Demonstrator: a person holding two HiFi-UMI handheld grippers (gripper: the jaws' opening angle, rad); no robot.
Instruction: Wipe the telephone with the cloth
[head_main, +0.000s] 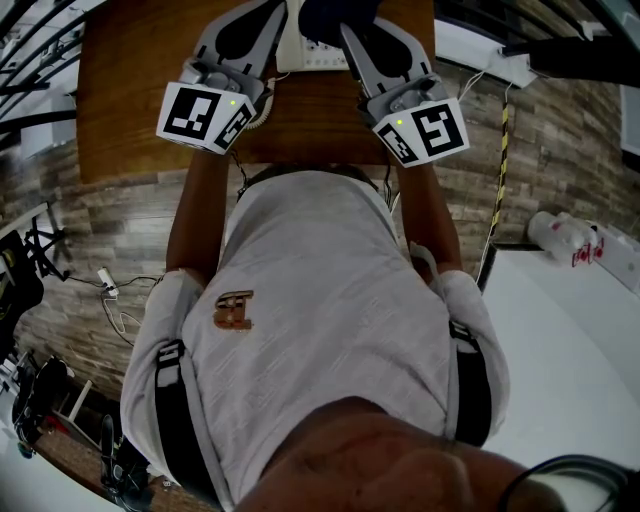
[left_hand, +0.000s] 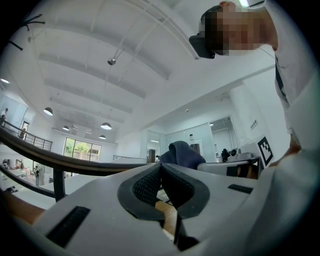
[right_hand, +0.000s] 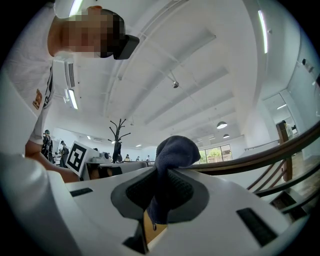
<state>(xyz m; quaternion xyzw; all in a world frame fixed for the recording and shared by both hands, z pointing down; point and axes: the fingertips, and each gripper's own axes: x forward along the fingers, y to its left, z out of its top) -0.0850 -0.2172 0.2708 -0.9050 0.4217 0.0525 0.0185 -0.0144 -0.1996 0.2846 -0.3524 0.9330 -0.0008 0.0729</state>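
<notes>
The right gripper (right_hand: 161, 187) pinches the dark blue cloth (right_hand: 175, 150), which bunches above its jaws. The left gripper (left_hand: 160, 172) is pressed together on nothing. The white telephone (head_main: 305, 52) sits on the wooden worktop (head_main: 130, 90), between both grippers.

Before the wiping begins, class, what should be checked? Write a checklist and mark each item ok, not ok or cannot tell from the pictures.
1. Grip: the dark cloth is pinched between the fingers of the right gripper. Ok.
2. Spare tool: the left gripper has its fingers together with nothing between them. Ok.
3. Target in full view: only a white keypad edge of the telephone shows at the top of the head view. Not ok.
4. Contact between cloth and telephone: cannot tell.
5. Support: the telephone appears to rest on the wooden table. Ok.
</notes>
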